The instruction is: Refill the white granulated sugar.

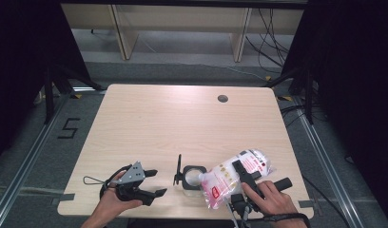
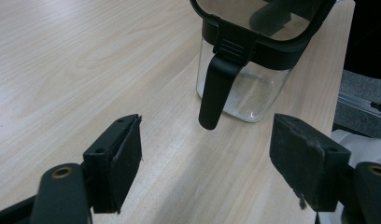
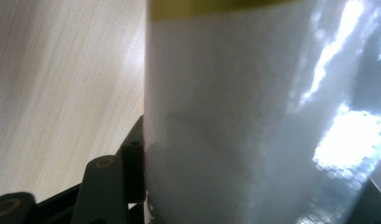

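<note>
Right gripper (image 1: 243,176) pinches a plastic bag of white granules (image 1: 237,176) across its middle; in the right gripper view the clear film with white contents sits tight against the one black jaw in sight, so the jaws are taken as pressed on the bag rather than spread free. Bag is held tilted, its lower end pointing left and down toward the open mouth of the glass canister (image 1: 192,178), its printed red-and-white end raised to the right. Judged reason: the slope lets the contents run toward the mouth, i.e. a pour into the canister is in hand

Canister stands upright on the wooden table (image 1: 182,123) near the front edge, between the two hands. Its black hinged lid (image 1: 178,169) is flipped up on the left side, leaving the opening clear for the bag. A little white material shows at the bottom through the glass in the left gripper view, so filling looks barely begun

Left gripper (image 1: 151,183) rests low on the table, just left of the canister, jaws spread wide and holding nothing; it points at the canister's black latch tab (image 2: 215,91), probably staged to steady the jar or close the lid afterwards
</note>
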The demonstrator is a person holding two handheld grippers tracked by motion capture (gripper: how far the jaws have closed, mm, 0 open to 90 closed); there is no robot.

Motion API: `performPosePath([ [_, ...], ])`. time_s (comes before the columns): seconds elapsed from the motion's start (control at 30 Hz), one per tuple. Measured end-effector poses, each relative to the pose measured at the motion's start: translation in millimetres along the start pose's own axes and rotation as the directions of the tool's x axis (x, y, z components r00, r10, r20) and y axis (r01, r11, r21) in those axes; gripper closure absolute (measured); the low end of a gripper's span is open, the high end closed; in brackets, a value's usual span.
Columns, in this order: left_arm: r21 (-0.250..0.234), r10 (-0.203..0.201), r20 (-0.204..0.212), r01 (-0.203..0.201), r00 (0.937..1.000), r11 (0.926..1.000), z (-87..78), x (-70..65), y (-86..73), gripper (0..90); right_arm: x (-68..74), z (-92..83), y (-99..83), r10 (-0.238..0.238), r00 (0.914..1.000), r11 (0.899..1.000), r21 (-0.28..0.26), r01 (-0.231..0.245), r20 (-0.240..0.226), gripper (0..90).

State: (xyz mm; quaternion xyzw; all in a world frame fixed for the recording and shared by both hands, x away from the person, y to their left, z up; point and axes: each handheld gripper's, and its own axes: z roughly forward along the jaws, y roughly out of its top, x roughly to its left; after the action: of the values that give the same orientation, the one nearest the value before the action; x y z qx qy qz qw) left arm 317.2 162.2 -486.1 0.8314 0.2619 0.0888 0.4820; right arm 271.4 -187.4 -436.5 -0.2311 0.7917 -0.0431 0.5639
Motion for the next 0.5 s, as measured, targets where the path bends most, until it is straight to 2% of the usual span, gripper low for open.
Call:
performPosePath([
  [0.2,-0.010,-0.002,-0.004,0.002,1.0000,1.0000,0.0,-0.8,-0.2,25.0,-0.6,-0.3,0.1,-0.007,1.0000,1.000,0.000,0.007,0.001,43.5],
  [0.23,-0.011,-0.002,-0.005,0.002,1.0000,0.9999,-0.1,-0.9,-0.1,25.0,2.0,-0.5,-0.6,0.030,0.9995,1.000,0.002,-0.030,-0.009,43.6],
  [0.27,-0.004,-0.001,-0.005,0.000,1.0000,1.0000,-0.6,-0.7,-0.2,24.9,-1.0,-0.1,-0.4,-0.014,0.9999,1.000,-0.007,0.014,0.003,43.6],
  [0.3,-0.006,0.002,-0.005,-0.002,1.0000,1.0000,-0.7,-0.6,-0.2,24.9,-1.0,-0.1,-0.4,-0.014,0.9999,1.000,-0.007,0.014,0.003,43.6],
  [0.33,0.012,0.019,-0.014,-0.018,0.9997,0.9998,-1.5,0.9,-0.2,25.0,1.9,-0.2,-1.3,0.034,0.9993,0.999,0.003,-0.034,-0.012,43.5],
  [0.4,0.013,0.016,-0.016,-0.016,0.9997,0.9998,-1.6,0.9,-0.4,25.0,1.5,0.8,-1.7,0.031,0.9994,0.999,-0.010,-0.031,-0.013,43.6],
  [0.43,-0.007,0.003,-0.006,-0.003,1.0000,1.0000,-1.0,-0.3,-0.4,25.0,0.8,1.4,-2.8,0.013,0.9999,1.000,-0.016,-0.013,-0.011,43.6],
  [0.47,-0.007,0.003,-0.006,-0.003,1.0000,1.0000,-1.0,-0.3,-0.4,25.0,0.8,1.4,-2.8,0.013,0.9999,1.000,-0.016,-0.013,-0.011,43.6],
  [0.5,-0.006,-0.003,-0.005,0.003,1.0000,1.0000,-0.9,-0.7,-0.5,25.0,2.7,0.0,-3.3,0.042,0.9985,0.999,0.004,-0.042,-0.036,43.6],
])
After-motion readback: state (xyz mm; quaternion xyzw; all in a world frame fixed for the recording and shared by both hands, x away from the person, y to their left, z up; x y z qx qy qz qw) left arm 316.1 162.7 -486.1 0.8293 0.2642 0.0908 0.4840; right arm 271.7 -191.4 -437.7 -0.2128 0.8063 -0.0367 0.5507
